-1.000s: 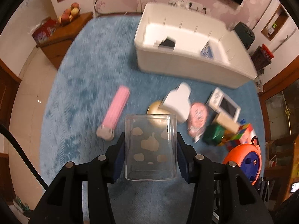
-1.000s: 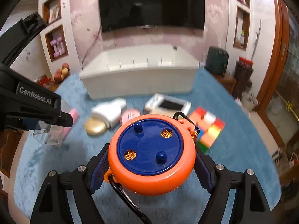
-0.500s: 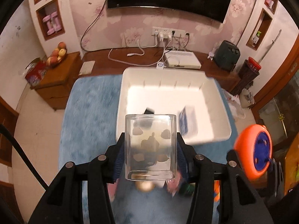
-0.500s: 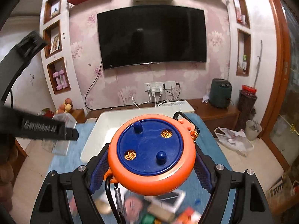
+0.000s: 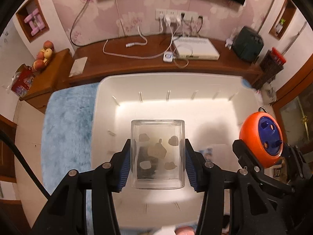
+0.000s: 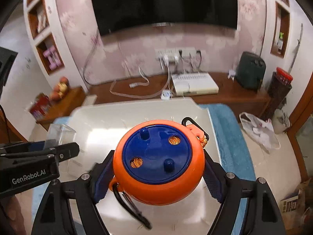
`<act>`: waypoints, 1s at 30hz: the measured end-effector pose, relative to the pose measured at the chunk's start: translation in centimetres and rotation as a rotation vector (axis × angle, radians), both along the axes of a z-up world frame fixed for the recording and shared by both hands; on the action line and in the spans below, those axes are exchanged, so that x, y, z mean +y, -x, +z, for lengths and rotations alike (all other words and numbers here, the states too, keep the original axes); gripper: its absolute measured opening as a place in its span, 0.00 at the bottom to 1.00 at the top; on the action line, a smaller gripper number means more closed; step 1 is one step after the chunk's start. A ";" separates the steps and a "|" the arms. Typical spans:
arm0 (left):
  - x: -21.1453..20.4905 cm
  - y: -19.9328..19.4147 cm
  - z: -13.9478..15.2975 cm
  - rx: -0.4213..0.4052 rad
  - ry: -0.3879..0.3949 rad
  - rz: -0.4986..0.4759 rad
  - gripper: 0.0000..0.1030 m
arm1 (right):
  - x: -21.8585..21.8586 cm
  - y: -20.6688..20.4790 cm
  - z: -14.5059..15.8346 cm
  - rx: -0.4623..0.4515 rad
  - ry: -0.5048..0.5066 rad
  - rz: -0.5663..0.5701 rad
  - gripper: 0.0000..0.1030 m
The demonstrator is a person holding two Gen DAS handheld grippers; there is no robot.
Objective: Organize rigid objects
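Observation:
My left gripper (image 5: 157, 166) is shut on a clear plastic box (image 5: 157, 152) with pale printed shapes, held above the inside of a large white bin (image 5: 168, 82). My right gripper (image 6: 158, 178) is shut on a round orange reel with a blue face (image 6: 158, 161) and a black carabiner, also over the bin (image 6: 137, 107). In the left wrist view the orange reel (image 5: 261, 139) hangs at the bin's right side. In the right wrist view the clear box (image 6: 60, 134) shows at the left in the other gripper. A dark item and a blue-printed item (image 5: 205, 153) lie on the bin floor.
The bin stands on a blue shaggy rug (image 5: 66, 129). Behind it runs a low wooden shelf (image 5: 137, 62) with cables, a white device (image 5: 195, 49) and a dark green appliance (image 5: 247, 44). A TV (image 6: 162, 2) hangs on the wall. A white bag (image 6: 260, 131) lies on the floor at right.
Both grippers have travelled forward from above the loose items on the rug to above the white bin, each keeping its object. The rug clutter has dropped out of view.

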State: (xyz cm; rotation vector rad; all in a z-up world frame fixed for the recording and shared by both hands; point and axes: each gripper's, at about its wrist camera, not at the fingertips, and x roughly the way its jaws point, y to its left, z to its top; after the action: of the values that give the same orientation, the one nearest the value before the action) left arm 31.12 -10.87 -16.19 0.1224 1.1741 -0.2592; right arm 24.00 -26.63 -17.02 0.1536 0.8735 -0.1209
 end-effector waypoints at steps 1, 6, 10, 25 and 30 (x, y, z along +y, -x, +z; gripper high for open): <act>-0.3 -0.6 -0.8 0.009 -0.015 -0.004 0.51 | 0.0 -0.3 -0.5 0.015 -0.002 -0.001 0.79; -1.0 -2.4 -3.5 0.040 -0.048 -0.019 0.51 | 0.0 -2.5 -3.5 0.125 0.005 0.001 0.79; -1.0 -3.3 -5.1 0.069 -0.049 -0.007 0.51 | -0.1 -3.5 -4.3 0.166 0.014 0.011 0.80; 0.0 -2.0 -2.2 0.061 0.004 -0.011 0.83 | -0.3 -0.8 -0.7 0.034 -0.038 0.023 0.82; 0.4 0.1 0.2 0.030 0.030 -0.013 0.83 | 1.4 1.8 0.8 0.002 -0.013 0.073 0.82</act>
State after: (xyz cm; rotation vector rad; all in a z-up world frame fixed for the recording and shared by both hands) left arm 31.02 -10.43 -15.95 0.0999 1.1989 -0.2912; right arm 22.18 -25.24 -16.23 0.1340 0.8814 -0.0475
